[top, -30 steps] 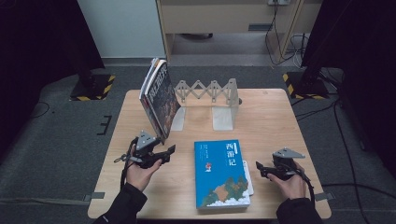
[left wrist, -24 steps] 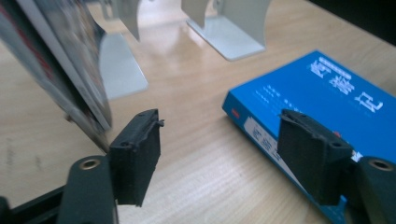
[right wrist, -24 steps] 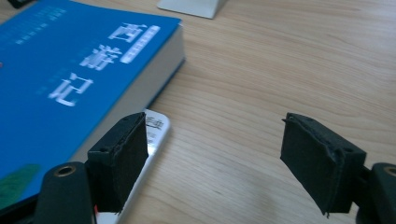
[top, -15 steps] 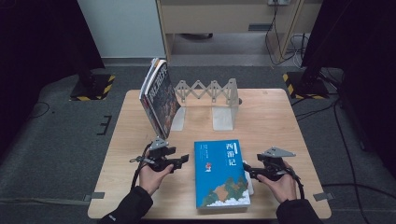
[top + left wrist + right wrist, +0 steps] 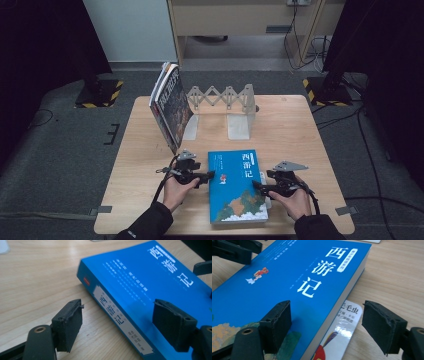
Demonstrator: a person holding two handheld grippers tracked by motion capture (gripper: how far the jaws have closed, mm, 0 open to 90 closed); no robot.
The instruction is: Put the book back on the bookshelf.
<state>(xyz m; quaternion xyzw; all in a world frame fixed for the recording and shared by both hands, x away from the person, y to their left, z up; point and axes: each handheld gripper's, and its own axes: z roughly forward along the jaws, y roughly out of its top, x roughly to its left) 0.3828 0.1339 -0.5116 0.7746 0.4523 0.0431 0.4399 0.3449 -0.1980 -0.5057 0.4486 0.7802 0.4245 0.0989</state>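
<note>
Left gripper (image 5: 207,176) wide open at the blue book's (image 5: 237,186) spine edge — jaws just been opening, one pad low over the table beside the spine, the other above the cover, nothing pinched. Right gripper (image 5: 258,186) wide open too, straddling the book's opposite long edge, pads clear of it, gripping nothing. Blue book lying flat at the near middle of the wooden table (image 5: 300,135), on top of a thin glossy booklet (image 5: 339,335) poking out beneath. Farther back, a leaning stack of books (image 5: 170,107) against a metal accordion bookend (image 5: 225,107). Grey floor, black curtains, cables around. Compared with a second ago — both grippers closer in to the book's two sides, the left one lower.
</note>
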